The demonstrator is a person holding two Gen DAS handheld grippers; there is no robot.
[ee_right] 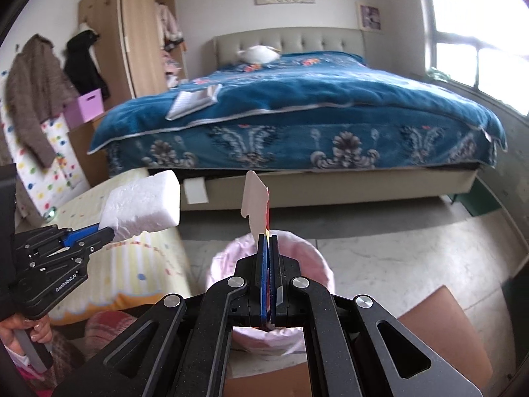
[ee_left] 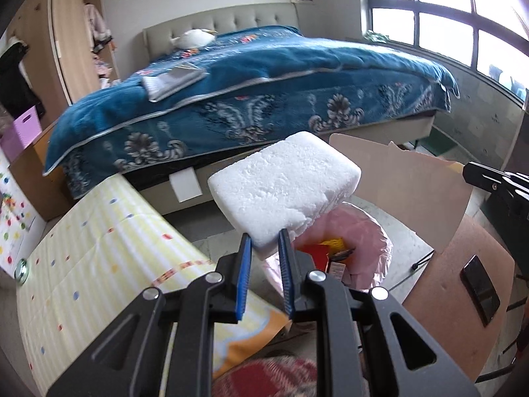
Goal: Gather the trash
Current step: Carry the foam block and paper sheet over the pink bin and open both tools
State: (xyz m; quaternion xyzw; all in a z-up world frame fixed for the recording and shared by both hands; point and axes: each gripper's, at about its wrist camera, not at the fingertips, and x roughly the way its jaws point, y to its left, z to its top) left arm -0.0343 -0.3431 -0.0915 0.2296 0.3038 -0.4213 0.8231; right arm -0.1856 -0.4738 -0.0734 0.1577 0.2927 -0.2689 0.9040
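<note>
My left gripper point(ee_left: 264, 240) is shut on a white foam block point(ee_left: 284, 188) and holds it above the near rim of a bin lined with a pink bag point(ee_left: 360, 231); red and yellow wrappers lie inside. The foam block point(ee_right: 142, 203) and the left gripper point(ee_right: 105, 231) also show at the left of the right wrist view. My right gripper point(ee_right: 268, 240) is shut on a flat cardboard piece point(ee_right: 254, 201), seen edge-on above the pink-lined bin point(ee_right: 317, 264). That cardboard point(ee_left: 406, 192) spreads wide at the right of the left wrist view.
A bed with a blue blanket point(ee_right: 297, 106) stands behind the bin. A folded yellow striped mat point(ee_left: 99, 241) lies left of the bin. A brown table point(ee_left: 463, 284) with a phone point(ee_left: 479, 287) is at the right. A wardrobe point(ee_right: 132, 33) stands far left.
</note>
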